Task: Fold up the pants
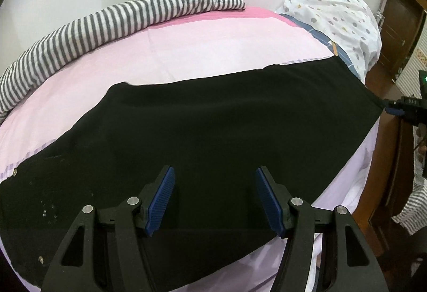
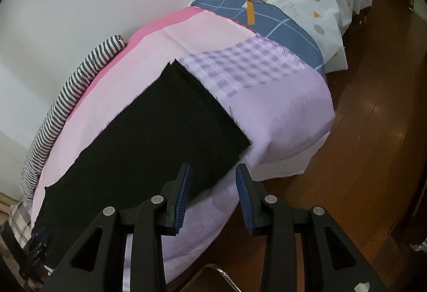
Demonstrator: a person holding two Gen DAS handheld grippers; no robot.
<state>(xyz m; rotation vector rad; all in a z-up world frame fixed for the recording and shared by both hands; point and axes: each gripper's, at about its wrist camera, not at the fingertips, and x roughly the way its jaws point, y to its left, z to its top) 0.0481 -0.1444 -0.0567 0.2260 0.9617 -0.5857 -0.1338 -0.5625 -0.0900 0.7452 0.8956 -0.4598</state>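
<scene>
Below your spread left gripper (image 1: 214, 197), smooth black pants (image 1: 213, 126) cover the pink bed sheet (image 1: 213, 46); your right gripper (image 2: 213, 189) is parted, empty.

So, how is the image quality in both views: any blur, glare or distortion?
Left wrist view: strong fisheye bend, sharp, but the black pants show almost no detail. Right wrist view: same bend, slight blur on the checked sheet, glare on the wooden floor.
</scene>
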